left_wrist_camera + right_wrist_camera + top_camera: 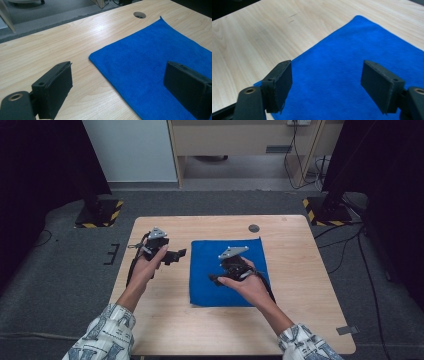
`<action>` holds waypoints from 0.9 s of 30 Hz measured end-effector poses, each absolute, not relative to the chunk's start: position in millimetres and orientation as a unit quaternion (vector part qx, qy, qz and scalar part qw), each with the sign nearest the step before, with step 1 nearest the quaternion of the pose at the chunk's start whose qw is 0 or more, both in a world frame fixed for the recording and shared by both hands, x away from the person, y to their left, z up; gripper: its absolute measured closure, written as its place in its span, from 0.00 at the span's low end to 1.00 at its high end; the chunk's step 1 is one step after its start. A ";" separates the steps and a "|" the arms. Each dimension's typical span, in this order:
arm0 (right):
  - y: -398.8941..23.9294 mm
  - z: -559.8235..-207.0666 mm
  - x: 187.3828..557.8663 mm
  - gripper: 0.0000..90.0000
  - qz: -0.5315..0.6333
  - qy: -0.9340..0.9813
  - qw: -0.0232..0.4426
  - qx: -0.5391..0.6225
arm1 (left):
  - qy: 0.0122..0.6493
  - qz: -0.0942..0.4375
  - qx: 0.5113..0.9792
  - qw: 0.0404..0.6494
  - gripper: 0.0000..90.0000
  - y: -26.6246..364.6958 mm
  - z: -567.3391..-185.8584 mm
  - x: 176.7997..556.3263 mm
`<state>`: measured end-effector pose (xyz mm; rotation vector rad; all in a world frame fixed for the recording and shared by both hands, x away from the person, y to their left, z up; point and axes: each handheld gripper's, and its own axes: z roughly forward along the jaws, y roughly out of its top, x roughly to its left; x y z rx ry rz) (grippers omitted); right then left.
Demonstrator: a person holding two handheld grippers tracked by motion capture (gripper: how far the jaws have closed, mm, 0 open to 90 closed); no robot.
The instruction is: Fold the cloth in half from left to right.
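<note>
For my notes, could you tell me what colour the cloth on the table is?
The cloth is plain bright blue, clearest in the right gripper view.

a light wooden table [300, 270] with a round cable hole [254, 228] stands between two hazard-striped stand bases [100, 214] on grey carpet [60, 270].

The high view looked forward and down from above the person's side, taking in the whole worktop [300, 270] and the floor beyond. The left gripper view sat low and close, facing across the blue cloth [155, 62] toward the worktop's far edge and its round hole [139, 15]. The right gripper view hung close over the cloth's corner. All three shared the cloth.
</note>
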<state>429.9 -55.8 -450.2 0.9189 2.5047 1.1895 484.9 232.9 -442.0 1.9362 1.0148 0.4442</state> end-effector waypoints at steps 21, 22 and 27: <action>-20.4 -460.9 404.9 0.70 0.416 0.866 0.082 0.264 | 0.415 0.172 0.779 0.437 0.09 245.0 -451.3 475.2; -19.3 -461.5 404.2 0.72 0.416 0.867 0.082 0.262 | 0.414 0.172 0.779 0.438 0.09 245.3 -451.3 474.7; -12.1 -467.7 398.3 0.83 0.410 0.874 0.075 0.250 | 0.416 0.172 0.780 0.435 0.09 247.4 -452.2 474.0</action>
